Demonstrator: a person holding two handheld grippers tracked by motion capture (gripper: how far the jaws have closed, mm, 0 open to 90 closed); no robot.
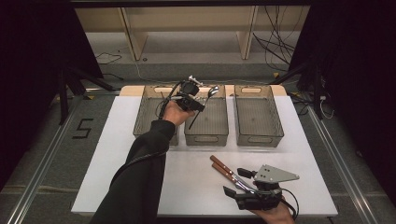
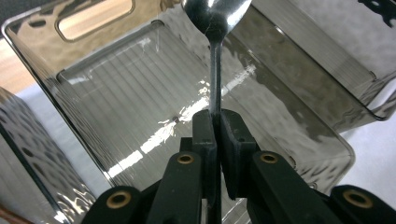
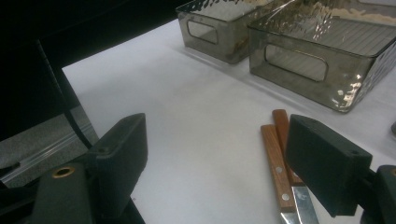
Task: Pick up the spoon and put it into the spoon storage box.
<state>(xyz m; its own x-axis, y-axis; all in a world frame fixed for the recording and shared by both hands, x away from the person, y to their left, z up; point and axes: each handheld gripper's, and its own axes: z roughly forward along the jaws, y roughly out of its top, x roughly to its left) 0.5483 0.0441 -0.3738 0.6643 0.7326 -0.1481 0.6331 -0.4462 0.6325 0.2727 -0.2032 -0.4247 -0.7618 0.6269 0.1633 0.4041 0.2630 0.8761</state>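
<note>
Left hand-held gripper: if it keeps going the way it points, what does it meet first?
Likely the ribbed floor of the middle bin; the spoon clamped in the left hand-held gripper would touch before it. Depth is unclear.

Light: overhead, bright on white bench; surroundings dark.
Glare: streaks on bin floor and spoon bowl.
Focus: near tongs soft; high view grainy.

Only one legible marking here: a large black "5" on the grey floor, left of the bench, approx. level w/ the near ends of the trays. You'll find no readable label, brand or no. on the trays, or on the knives.
</note>
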